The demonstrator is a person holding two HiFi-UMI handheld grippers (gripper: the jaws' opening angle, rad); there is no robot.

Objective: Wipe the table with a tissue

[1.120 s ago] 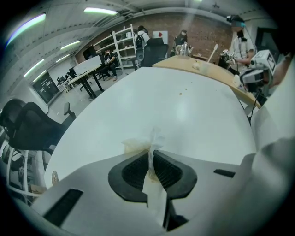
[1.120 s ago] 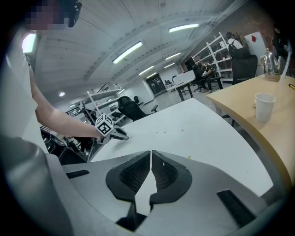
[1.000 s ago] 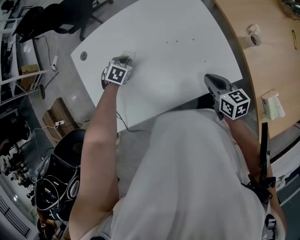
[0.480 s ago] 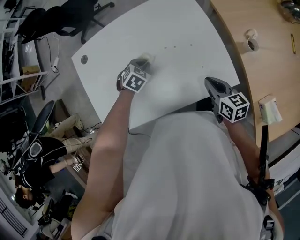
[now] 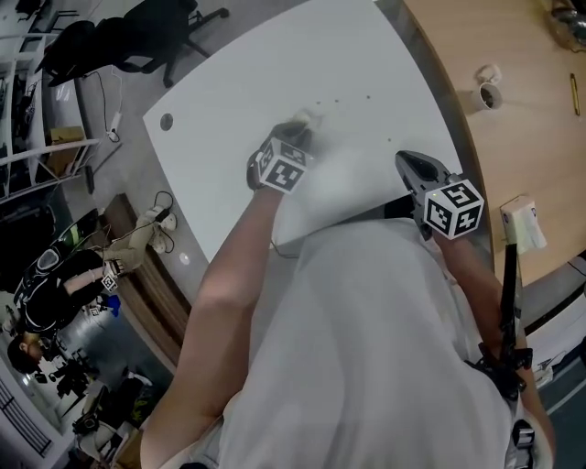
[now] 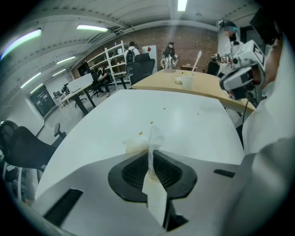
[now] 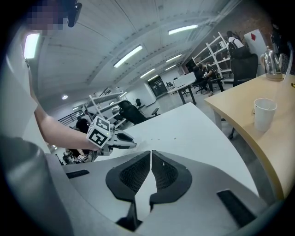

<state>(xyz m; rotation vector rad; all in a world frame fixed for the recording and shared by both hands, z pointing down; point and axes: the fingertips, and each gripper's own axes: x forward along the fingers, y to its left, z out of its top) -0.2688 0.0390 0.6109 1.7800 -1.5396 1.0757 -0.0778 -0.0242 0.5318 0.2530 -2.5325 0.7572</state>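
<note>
My left gripper [image 5: 297, 130] points down at the white table [image 5: 366, 55] near its middle, shut on a crumpled white tissue [image 5: 309, 119]. In the left gripper view the tissue [image 6: 146, 141] is pinched between the jaws [image 6: 150, 156] and its front rests on the tabletop, stained yellowish. Small brown spots [image 6: 151, 122] lie just beyond it, also visible as dots [image 5: 336, 100] in the head view. My right gripper [image 5: 407, 158] hovers over the table's near right edge, shut with nothing between its jaws [image 7: 150, 154].
A wooden table [image 5: 522, 137] adjoins on the right, with a paper cup [image 5: 486, 92] and a tissue pack [image 5: 520, 223]. A cable hole [image 5: 166, 121] sits near the white table's left edge. An office chair [image 5: 137, 27] stands beyond the far left corner.
My left gripper has slid the tissue rightward across the table, closer to the brown spots. The right gripper has stayed about where it was.
</note>
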